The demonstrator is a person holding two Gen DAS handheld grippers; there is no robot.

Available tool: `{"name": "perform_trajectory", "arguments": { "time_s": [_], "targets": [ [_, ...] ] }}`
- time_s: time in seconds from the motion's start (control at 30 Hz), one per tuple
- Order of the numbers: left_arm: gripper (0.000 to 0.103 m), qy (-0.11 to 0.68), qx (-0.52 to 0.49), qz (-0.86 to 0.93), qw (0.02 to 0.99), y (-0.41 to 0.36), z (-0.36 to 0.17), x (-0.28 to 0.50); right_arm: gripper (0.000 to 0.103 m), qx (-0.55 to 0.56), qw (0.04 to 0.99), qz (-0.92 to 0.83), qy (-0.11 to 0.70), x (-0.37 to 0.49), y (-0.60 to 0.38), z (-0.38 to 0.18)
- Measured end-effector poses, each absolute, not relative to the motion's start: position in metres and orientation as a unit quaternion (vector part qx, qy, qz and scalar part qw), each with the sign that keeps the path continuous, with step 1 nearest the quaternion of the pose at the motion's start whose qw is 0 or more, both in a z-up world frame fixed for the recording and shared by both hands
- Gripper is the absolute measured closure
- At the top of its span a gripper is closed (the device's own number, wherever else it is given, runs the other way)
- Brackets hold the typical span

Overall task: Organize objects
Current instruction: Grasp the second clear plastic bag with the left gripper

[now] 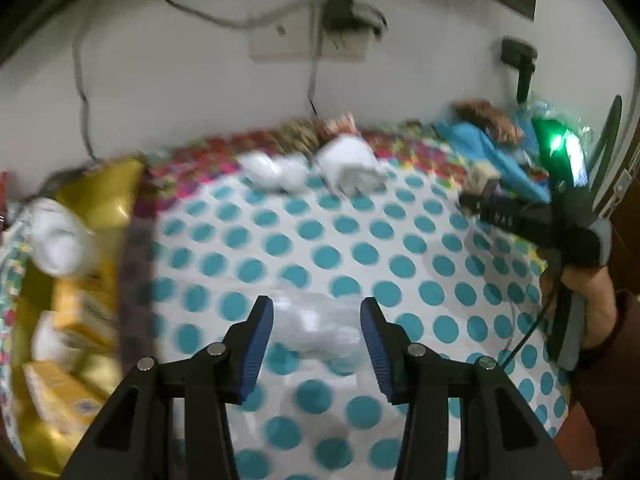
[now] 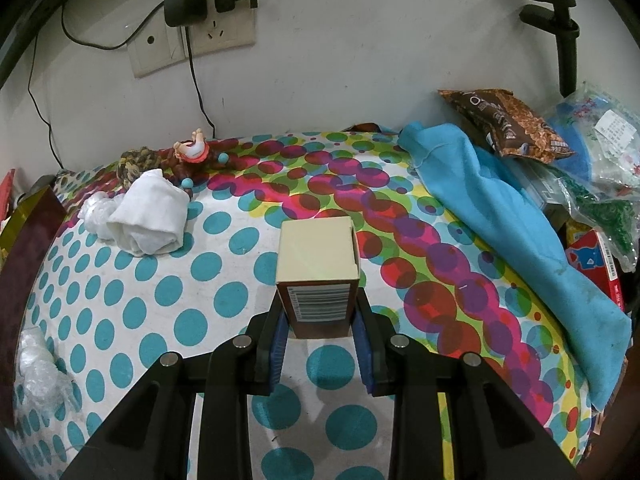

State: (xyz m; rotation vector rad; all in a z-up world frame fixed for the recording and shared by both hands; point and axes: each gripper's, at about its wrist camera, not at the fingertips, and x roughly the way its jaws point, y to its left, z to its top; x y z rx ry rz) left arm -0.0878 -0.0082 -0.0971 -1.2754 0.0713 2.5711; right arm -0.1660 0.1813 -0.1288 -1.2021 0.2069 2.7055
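Left tool (image 1: 317,344) spread, nothing pinched; crinkly clear plastic wrap (image 1: 316,326) lying dead ahead between the blue ribbed pads, low on the dotted desk (image 1: 328,232). Right tool (image 2: 319,332) pinching a stiff small carton (image 2: 318,276), upright, barcode facing back. Gold box (image 1: 68,320) of yellow packets left of the left tool. Farther off, soft white rolled cloth (image 2: 150,220).

Dim; left view motion-blurred, right sharp; fisheye edges.
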Motion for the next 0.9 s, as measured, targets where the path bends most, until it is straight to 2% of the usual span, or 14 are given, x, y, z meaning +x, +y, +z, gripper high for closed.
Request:
{"name": "perform_trajectory", "arguments": {
  "time_s": [0.2,0.23,0.33,0.43,0.7,0.9],
  "targets": [
    [0.058,0.028,-0.445,0.888,0.111,-0.005,-0.107,-0.099,0.074,-0.404,0.087,0.908,0.071,-0.167,0.181,-0.129],
    [0.066,0.024,-0.443,0.889,0.111,-0.007,-0.107,-0.100,0.074,-0.405,0.087,0.907,0.071,-0.169,0.179,-0.130],
    [0.071,0.025,-0.440,0.891,0.109,-0.008,-0.106,-0.100,0.074,-0.404,0.087,0.908,0.072,-0.169,0.178,-0.130],
    [0.081,0.016,-0.435,0.893,0.113,-0.009,-0.103,-0.097,0.074,-0.403,0.088,0.908,0.073,-0.167,0.183,-0.129],
    [0.083,0.010,-0.423,0.900,0.107,-0.017,-0.088,-0.084,0.074,-0.402,0.092,0.908,0.073,-0.168,0.179,-0.129],
    [0.083,0.014,-0.386,0.919,0.086,-0.038,-0.054,-0.065,0.074,-0.404,0.093,0.907,0.073,-0.162,0.191,-0.128]
  ]
}}
